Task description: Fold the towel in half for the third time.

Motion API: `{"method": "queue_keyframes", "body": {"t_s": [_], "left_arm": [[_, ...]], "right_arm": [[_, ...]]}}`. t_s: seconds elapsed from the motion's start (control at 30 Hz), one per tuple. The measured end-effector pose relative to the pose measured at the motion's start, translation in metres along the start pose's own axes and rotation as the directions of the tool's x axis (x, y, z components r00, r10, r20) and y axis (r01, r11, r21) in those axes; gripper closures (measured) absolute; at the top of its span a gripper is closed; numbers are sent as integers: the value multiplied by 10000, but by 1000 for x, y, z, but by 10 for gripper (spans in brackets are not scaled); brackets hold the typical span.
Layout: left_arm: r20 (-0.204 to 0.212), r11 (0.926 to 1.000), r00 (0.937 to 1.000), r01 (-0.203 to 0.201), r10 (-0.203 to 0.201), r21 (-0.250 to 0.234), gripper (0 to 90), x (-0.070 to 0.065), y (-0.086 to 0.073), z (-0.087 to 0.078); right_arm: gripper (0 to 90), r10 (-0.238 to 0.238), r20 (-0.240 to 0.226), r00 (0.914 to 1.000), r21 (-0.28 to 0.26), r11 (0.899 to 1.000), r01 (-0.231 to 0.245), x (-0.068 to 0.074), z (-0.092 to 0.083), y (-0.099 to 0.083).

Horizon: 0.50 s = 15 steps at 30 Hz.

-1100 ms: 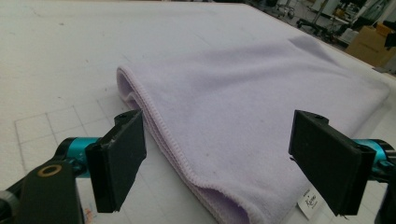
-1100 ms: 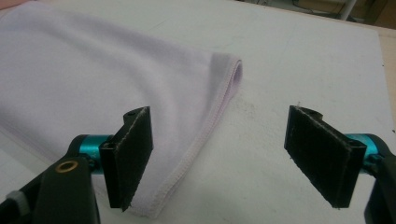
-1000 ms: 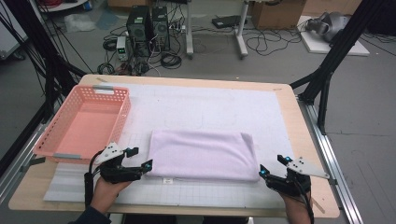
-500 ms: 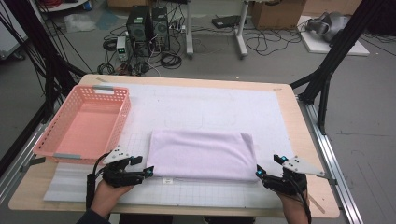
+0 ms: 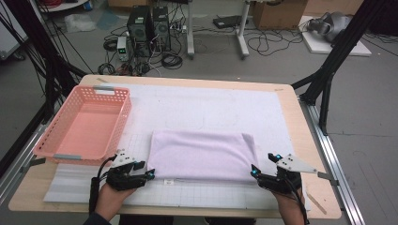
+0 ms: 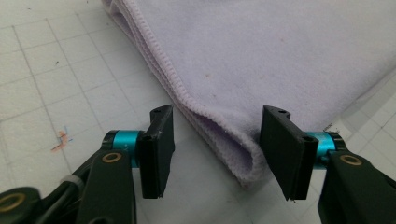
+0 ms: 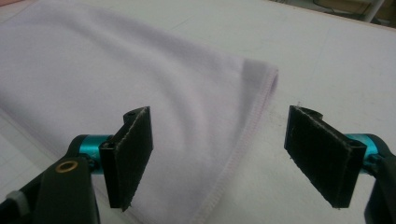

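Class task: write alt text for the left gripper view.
A folded lilac towel has its near corner between the left gripper's two black fingers, which have just been closing but do not yet press it. Beneath lies a white gridded mat.

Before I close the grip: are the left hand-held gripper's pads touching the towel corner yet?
Apart. The left gripper view shows the left hand-held gripper closing around the towel corner, with gaps beside both pads.

pink basket [image 5: 84,126] at table's [image 5: 286,96] left, white gridded mat [image 5: 211,105], computer towers [image 5: 151,26] beyond
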<state>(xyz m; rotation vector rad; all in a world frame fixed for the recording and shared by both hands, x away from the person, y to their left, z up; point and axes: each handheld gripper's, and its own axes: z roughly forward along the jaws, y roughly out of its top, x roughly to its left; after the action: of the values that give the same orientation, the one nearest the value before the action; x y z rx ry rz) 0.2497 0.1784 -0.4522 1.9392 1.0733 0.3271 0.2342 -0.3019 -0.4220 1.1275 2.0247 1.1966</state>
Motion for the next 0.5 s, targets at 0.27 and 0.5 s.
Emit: {"method": "queue_keyframes", "body": {"t_s": [0.27,0.5], "left_arm": [[42,9996,9996,295,-295,9,612,-2,-1,0],[477,9986,9975,533,-530,-55,792,-4,-2,2]], "right_arm": [[226,-121,-336,9994,-53,9999,119,8,14,10],[201,46,-1128,9936,325,9995,-9,16,44,29]]}}
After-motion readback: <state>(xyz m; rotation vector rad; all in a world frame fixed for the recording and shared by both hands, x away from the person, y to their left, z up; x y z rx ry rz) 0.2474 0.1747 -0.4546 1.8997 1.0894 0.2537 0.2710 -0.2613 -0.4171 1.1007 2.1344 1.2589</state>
